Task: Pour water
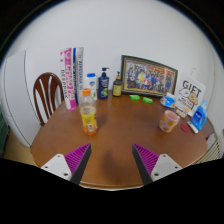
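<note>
From where I stand, the tongs hang released above the near edge of the round wooden desk, their two pink-padded fingers spread wide with nothing between them. Nothing has been picked up yet, so I judge this to be the very start: the approach before the first grasp.

Ahead and a little to the left of the fingers stands a bottle with orange liquid, upright and apart from its neighbours. Behind it, near the wall, is a clear water bottle with a blue cap, and beside that a dark pump bottle. Off to the right stands a small cup, with a blue-and-white carton just beyond it. A framed picture leans against the wall at the back, and a wooden chair sits at the left.

The next move, as I read it, calls for carrying the tongs forward to one of the bottles, centring its body between the fingers, and clenching firmly before lifting. Which bottle is meant for pouring I cannot tell; the cup looks the likely receiver.
</note>
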`<state>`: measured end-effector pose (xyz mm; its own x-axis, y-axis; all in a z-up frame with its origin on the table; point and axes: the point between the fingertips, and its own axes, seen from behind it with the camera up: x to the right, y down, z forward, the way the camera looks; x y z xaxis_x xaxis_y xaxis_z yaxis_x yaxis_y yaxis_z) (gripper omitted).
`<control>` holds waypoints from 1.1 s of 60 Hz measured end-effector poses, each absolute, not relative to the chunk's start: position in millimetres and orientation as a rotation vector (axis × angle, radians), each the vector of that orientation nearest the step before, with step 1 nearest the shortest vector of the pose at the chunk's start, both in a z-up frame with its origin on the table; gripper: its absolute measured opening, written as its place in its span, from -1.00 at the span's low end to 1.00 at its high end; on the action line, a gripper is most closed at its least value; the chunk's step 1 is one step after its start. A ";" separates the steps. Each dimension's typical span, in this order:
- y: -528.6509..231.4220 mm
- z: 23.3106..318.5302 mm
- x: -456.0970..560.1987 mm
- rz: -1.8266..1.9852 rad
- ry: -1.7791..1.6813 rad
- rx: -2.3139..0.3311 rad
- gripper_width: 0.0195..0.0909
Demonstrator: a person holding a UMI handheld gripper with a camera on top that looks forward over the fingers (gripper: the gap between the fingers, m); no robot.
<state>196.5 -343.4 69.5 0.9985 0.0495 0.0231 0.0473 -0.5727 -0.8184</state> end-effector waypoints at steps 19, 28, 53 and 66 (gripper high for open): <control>-220.7 47.7 102.3 0.104 -0.049 -2.029 0.84; -170.0 26.0 96.0 0.096 -0.027 -1.979 0.83; -135.1 16.0 82.2 0.127 -0.097 -1.932 -0.81; -143.5 90.0 98.6 0.346 0.026 -1.901 -0.81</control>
